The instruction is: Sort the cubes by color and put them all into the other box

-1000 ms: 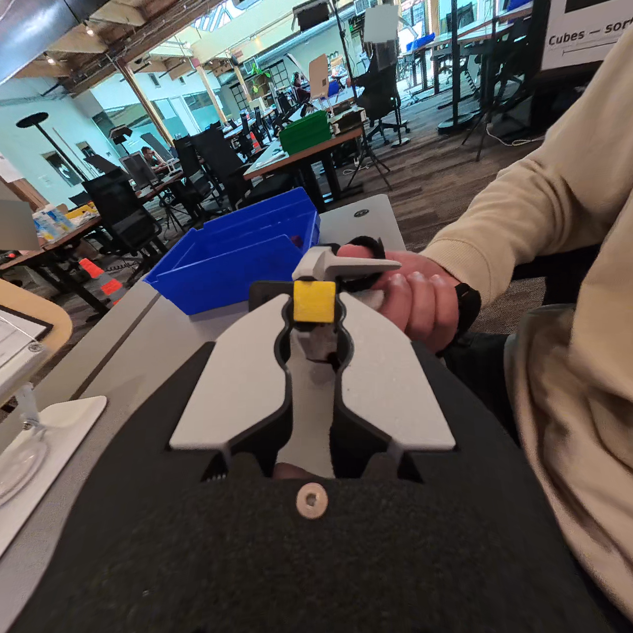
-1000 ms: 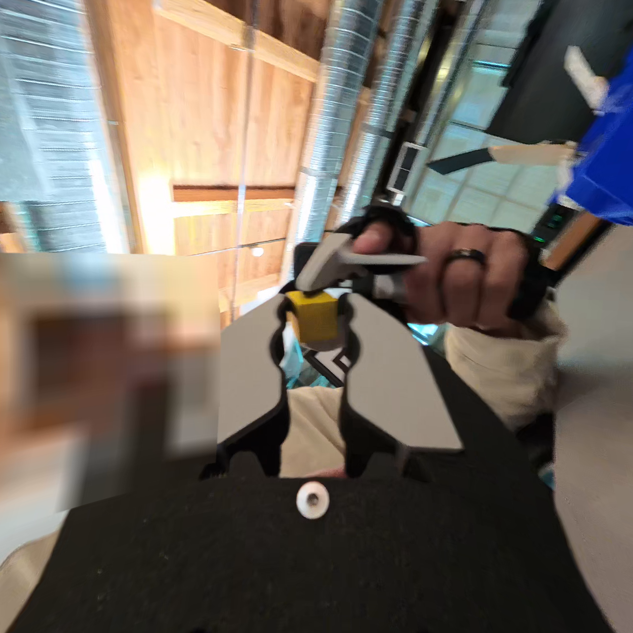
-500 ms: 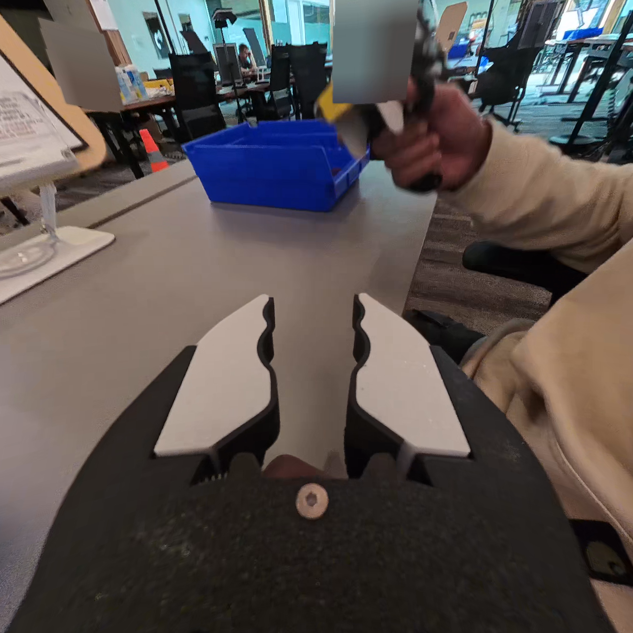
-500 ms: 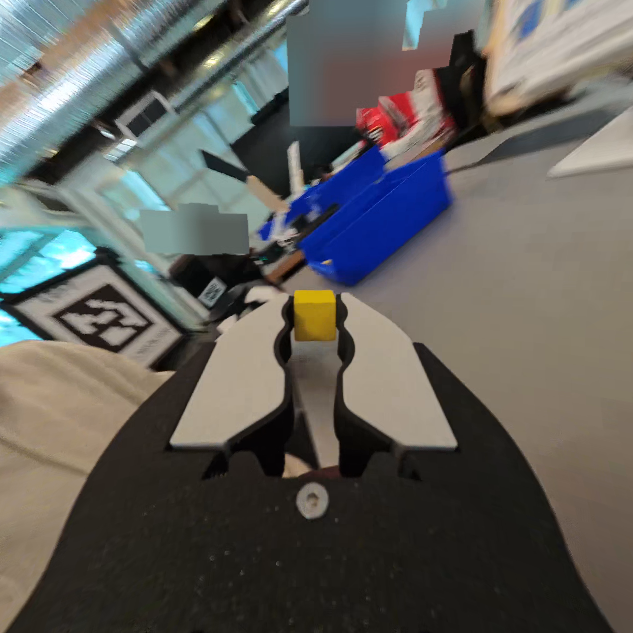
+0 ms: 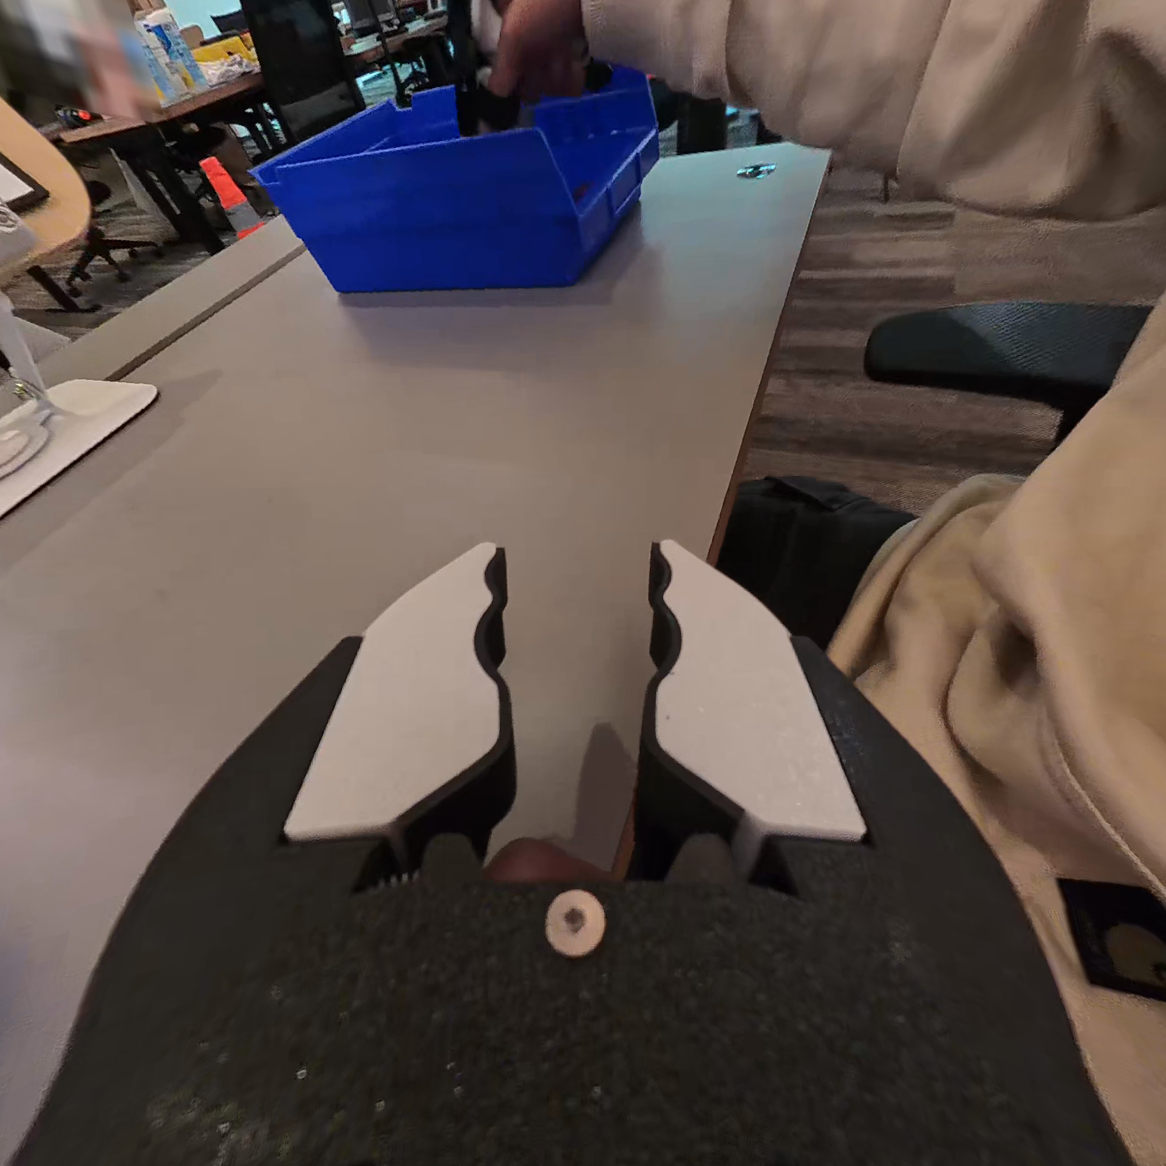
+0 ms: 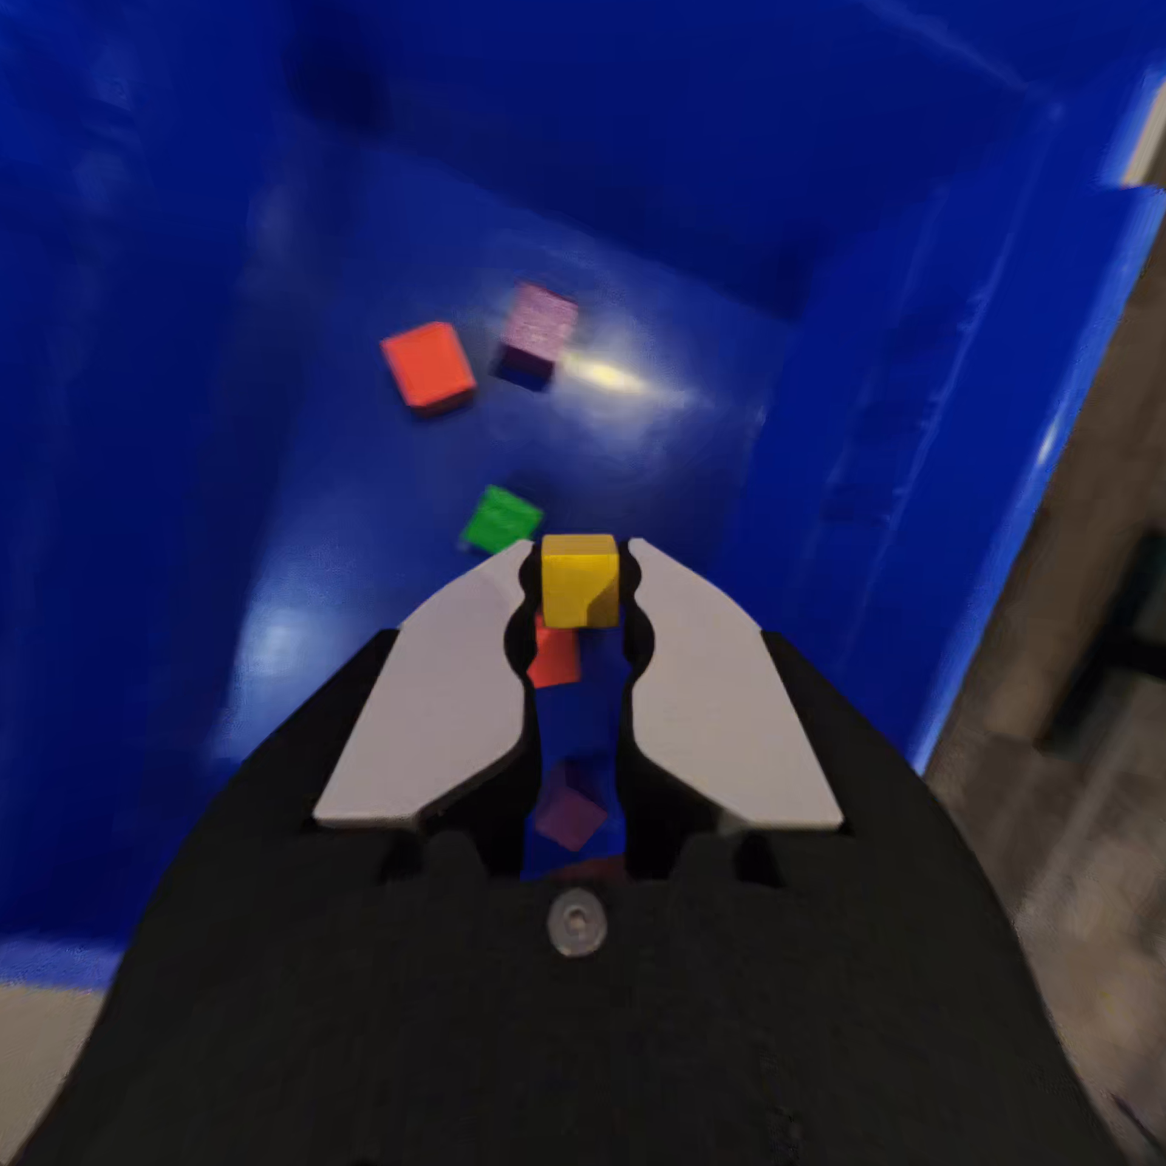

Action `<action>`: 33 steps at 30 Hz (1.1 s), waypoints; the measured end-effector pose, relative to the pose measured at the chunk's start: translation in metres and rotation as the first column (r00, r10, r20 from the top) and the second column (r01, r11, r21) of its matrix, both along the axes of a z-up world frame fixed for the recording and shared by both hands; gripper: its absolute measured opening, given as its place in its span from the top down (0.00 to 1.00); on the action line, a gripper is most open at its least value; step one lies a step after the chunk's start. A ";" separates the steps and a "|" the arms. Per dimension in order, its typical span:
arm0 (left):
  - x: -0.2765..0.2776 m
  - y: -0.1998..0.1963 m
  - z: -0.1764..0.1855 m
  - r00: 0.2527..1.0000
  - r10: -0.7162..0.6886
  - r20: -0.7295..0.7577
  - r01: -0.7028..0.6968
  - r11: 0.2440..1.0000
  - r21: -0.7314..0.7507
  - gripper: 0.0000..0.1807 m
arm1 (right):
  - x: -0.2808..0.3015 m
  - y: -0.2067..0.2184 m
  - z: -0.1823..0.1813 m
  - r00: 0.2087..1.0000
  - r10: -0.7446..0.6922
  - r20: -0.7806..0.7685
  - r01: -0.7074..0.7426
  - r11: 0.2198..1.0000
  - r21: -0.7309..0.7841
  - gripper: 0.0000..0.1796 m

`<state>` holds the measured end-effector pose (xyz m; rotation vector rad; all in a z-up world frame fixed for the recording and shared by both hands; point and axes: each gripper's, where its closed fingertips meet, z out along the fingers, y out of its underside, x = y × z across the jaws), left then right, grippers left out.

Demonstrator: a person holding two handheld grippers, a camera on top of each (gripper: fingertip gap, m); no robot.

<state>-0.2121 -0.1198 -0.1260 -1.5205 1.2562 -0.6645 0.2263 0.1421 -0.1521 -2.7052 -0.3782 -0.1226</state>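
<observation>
My right gripper [image 6: 579,555] is shut on a yellow cube [image 6: 577,580] and holds it inside a blue box [image 6: 883,441], above its floor. On that floor lie a red cube [image 6: 429,367], a purple cube [image 6: 536,331], a green cube [image 6: 501,518], a second red cube [image 6: 555,656] and a second purple cube [image 6: 568,814]. My left gripper [image 5: 577,555] is open and empty, low over the grey table [image 5: 378,454] near its right edge. In the left wrist view the blue box [image 5: 454,214] stands at the table's far end, with the right hand [image 5: 536,57] reaching into it.
A white stand base [image 5: 69,423] sits at the table's left edge. A dark bag [image 5: 801,549] and a black chair seat [image 5: 1003,347] are beyond the table's right edge. My cream sleeve [image 5: 1041,662] fills the right side. Desks and chairs stand behind. One gripper's finger ends stand about 50 cm off the other's.
The right gripper carried the yellow cube from above the table down into the blue box. The left gripper, which let the cube go a second ago, stays open and has drawn back.
</observation>
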 end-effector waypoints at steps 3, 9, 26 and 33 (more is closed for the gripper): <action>-0.003 -0.001 -0.003 1.000 0.008 -0.020 -0.007 1.000 0.016 0.76 | 0.013 0.007 -0.015 0.998 -0.029 0.063 0.034 0.995 -0.094 0.87; -0.008 0.002 -0.010 0.999 0.016 -0.030 -0.016 1.000 -0.012 0.76 | 0.022 -0.001 -0.027 0.992 -0.024 0.121 0.046 0.981 -0.187 0.81; -0.049 0.076 -0.001 0.911 0.411 0.042 -0.393 0.894 -0.217 0.75 | -0.331 -0.198 0.050 0.663 0.640 -0.388 -0.210 0.656 0.725 0.81; -0.062 0.079 -0.005 0.888 0.460 0.019 -0.444 0.866 -0.230 0.75 | -0.335 -0.198 0.031 0.677 0.646 -0.351 -0.285 0.671 0.685 0.81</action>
